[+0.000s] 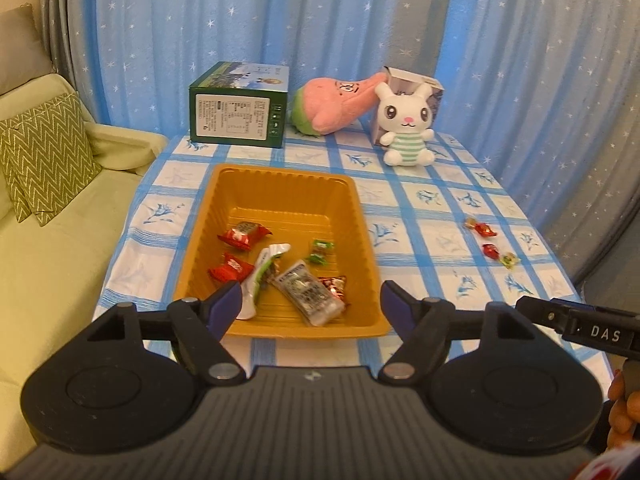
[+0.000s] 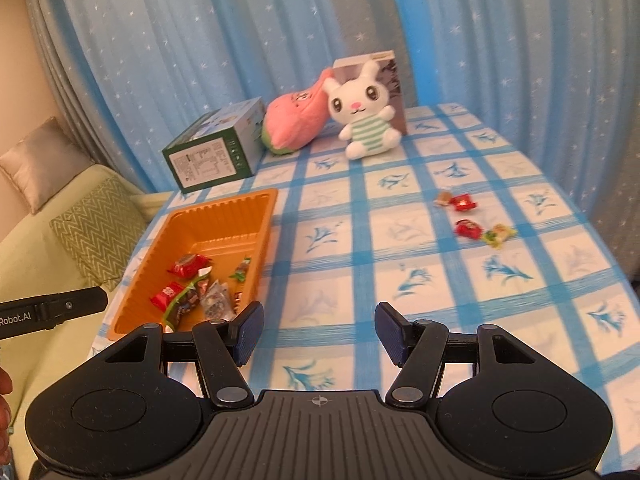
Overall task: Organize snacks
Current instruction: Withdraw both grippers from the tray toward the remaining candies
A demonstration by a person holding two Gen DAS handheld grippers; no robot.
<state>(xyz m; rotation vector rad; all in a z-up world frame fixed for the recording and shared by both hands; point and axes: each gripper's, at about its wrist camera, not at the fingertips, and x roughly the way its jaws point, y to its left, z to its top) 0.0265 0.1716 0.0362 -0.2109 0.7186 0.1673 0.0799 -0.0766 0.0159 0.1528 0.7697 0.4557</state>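
Left tool jaws wide apart, nothing between them, hovering at near edge of orange tray holding wrapped snacks. Right tool half-open, empty, over bare bench. Loose candies lie ahead-right of right tool; green box and plush toys farther back.

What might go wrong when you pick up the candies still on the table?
The loose candies are small and lie close together, so the open right gripper might pinch two at once or push one away. They also lie not far from the table's edge, so a nudge might send one off. A candy dropped near the rim of the orange tray might bounce out.
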